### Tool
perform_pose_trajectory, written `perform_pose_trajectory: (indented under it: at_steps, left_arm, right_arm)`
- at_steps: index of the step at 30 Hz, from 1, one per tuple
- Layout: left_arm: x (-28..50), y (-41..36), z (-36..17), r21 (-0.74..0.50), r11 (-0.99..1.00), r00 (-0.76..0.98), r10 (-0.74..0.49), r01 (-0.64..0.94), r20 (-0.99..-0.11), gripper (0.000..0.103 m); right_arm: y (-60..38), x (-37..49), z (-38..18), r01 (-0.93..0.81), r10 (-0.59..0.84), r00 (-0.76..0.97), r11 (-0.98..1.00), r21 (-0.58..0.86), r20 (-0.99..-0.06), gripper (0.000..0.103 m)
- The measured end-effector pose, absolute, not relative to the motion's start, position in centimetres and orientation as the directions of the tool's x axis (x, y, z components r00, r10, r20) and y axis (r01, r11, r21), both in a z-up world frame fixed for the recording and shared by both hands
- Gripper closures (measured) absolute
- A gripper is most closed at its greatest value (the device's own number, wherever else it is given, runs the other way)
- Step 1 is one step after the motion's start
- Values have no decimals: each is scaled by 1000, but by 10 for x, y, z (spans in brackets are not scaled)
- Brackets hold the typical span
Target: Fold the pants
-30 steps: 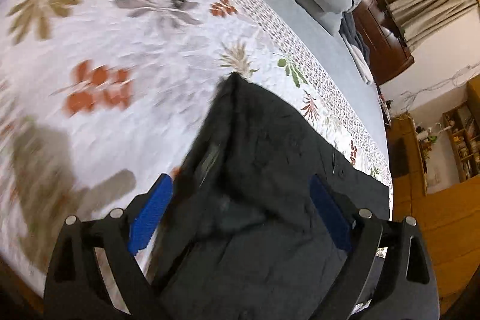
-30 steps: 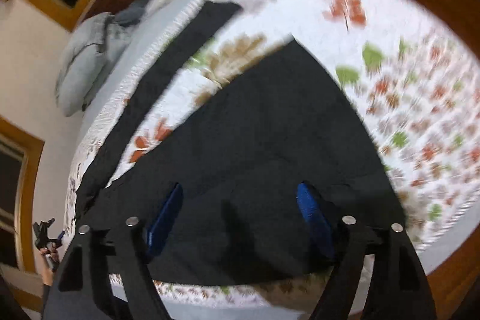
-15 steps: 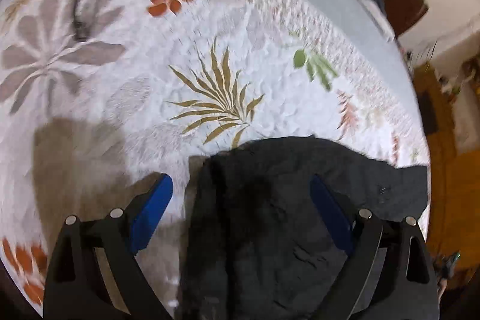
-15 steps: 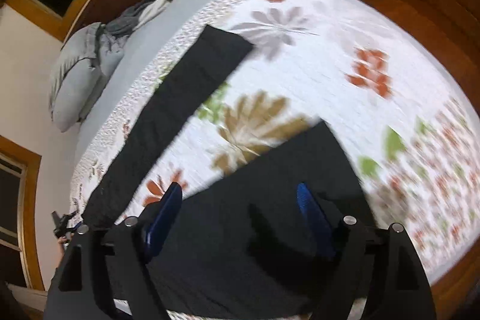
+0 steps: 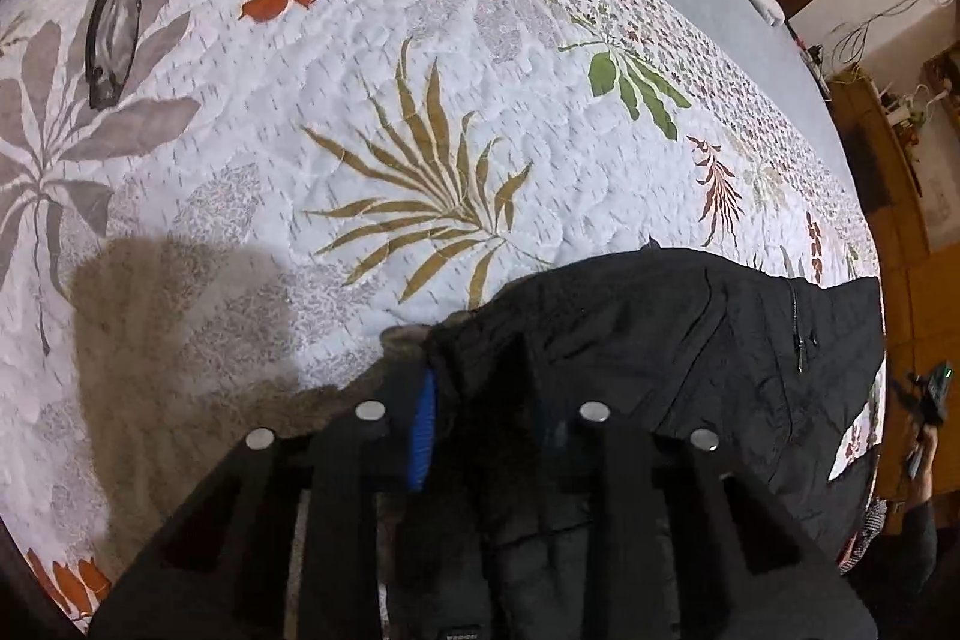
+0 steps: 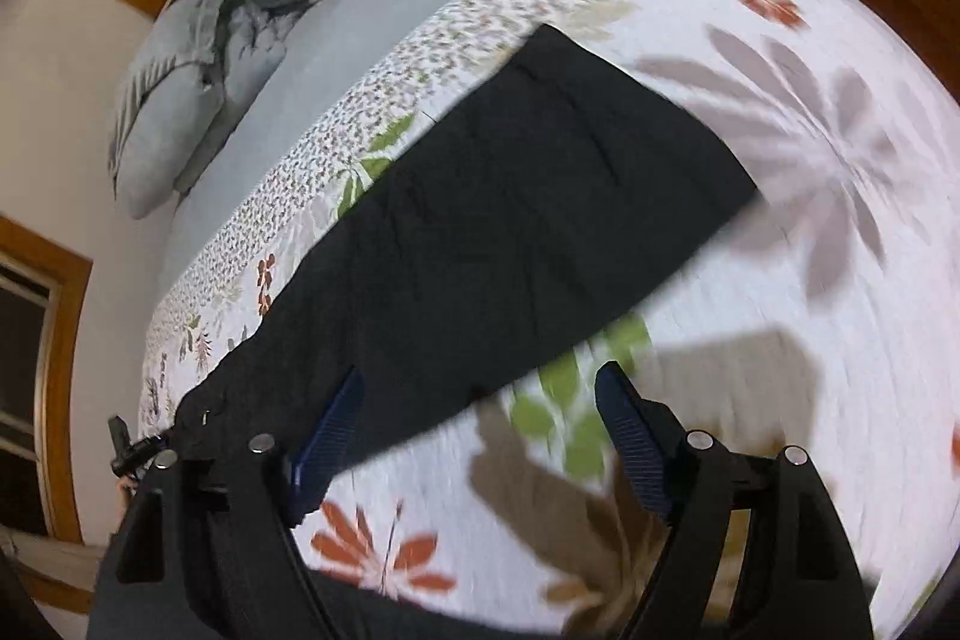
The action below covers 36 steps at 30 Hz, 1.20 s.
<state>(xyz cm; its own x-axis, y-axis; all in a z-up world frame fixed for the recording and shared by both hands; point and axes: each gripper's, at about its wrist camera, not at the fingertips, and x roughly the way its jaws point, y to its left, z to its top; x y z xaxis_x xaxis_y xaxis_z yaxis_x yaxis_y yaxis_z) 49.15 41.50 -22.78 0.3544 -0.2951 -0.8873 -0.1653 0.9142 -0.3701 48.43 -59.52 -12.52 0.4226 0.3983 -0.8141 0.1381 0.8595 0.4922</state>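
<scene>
Black fabric fills the near part of your left wrist view: the pants (image 5: 690, 340) lie bunched on the floral quilt (image 5: 360, 130), their zipped pocket toward the right. Your left gripper (image 5: 486, 424) tips steeply down onto the near left edge of that bunch, and its jaws are closing with the cloth gathered between them. The blue pad (image 5: 425, 430) on the left finger sits against the fabric; the other pad is buried in dark cloth, so the grip looks firm, though that side is hard to read. A small grey-and-black object (image 5: 111, 34) lies on the quilt far to the left, well apart from the pants.

In your right wrist view the frame is blurred. Your right gripper (image 6: 480, 430) also angles down toward the bed, its jaws standing wide apart with nothing between them but printed quilt. Its left finger (image 6: 327, 430) overlaps the near edge of a long, flat pant leg (image 6: 510, 220) that runs from the near left up to the far right; I cannot tell whether it touches. Grey pillows (image 6: 174, 112) sit at the far left of the bed. At the near left edge, beyond the quilt, the other gripper shows small and dark.
</scene>
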Motion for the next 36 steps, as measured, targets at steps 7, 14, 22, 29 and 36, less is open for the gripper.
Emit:
perform_pose_trajectory:
  at_steps: [7,14,22,29,36]
  left_arm:
    - [495,414,-236,-369,907,389,-271,-202,-881,84]
    - [500,412,-240,-354,910,370,-259,-217,-892,84]
    - [504,411,-243,-346,903,365,-242,-253,-899,83]
    - [506,404,-239,-293,914,353,-186,-280,-917,84]
    - [504,400,-218,-261,909,361,-135,-326,-923,88]
  right_arm:
    - [-625,577,-105,107,356,430,892,438,-830,21]
    - [-634,652,-135,58,291,343,942,329,-893,21]
    - [-644,700,-168,30,315,317,940,341,-895,21]
    - [-629,696,-174,-45,379,260,924,381,-888,83]
    - [-624,664,-132,-63,324,332,945,322,-886,94]
